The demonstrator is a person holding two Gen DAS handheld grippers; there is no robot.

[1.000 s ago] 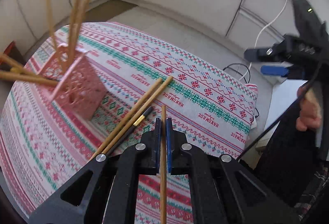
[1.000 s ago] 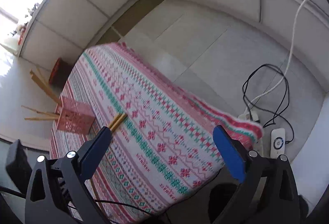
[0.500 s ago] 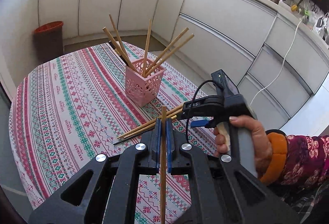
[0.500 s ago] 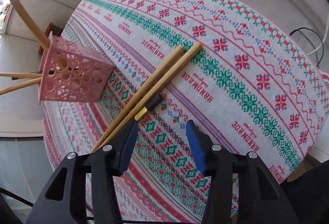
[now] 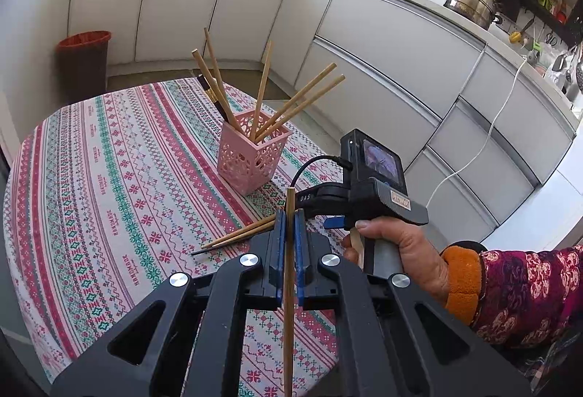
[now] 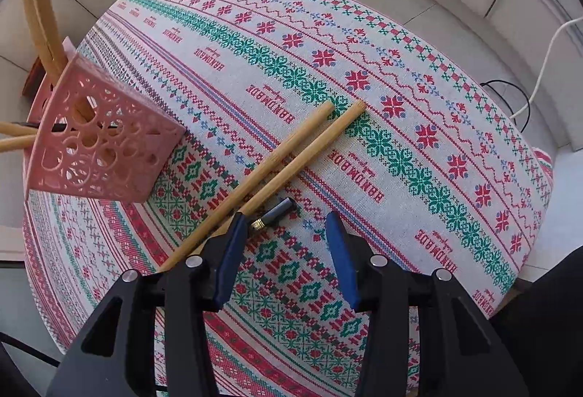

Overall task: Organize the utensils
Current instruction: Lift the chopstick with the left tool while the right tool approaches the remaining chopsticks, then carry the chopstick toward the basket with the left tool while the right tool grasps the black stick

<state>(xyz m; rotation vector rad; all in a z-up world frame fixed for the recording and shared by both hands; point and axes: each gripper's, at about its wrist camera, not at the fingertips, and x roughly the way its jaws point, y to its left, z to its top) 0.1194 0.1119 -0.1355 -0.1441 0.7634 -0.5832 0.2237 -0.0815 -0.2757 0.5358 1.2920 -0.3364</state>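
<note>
The chopsticks were thin, stiff wooden rods, surely very light, smooth enough to roll or slide on cloth and too slim to grip easily where they lay flat. Judging by that, the best hold on a loose one would be across its shaft, near the middle or slightly toward the thick end, with the pads square to it so it could not pivot.

In the left wrist view, the left tongs (image 5: 288,244) were clamped together on one wooden chopstick (image 5: 289,291), which ran straight up the lower centre of the frame, its tip standing clear above the pads. Beyond it, at centre frame, the pink basket (image 5: 251,156) stood upright on the cloth-covered surface (image 5: 109,178) with several chopsticks fanned out of it.

In the right wrist view, the right tongs (image 6: 284,247) stood partly apart with nothing between the pads, aimed steeply down at the surface. Two loose wooden chopsticks (image 6: 288,156) lay side by side, running diagonally from centre frame to lower left, and a dark chopstick (image 6: 278,209) with a gold band lay just beside them. The left pad (image 6: 229,251) sat right at that dark stick's banded part; whether it touched could not be told. The basket appeared at the left edge of that frame.
</note>
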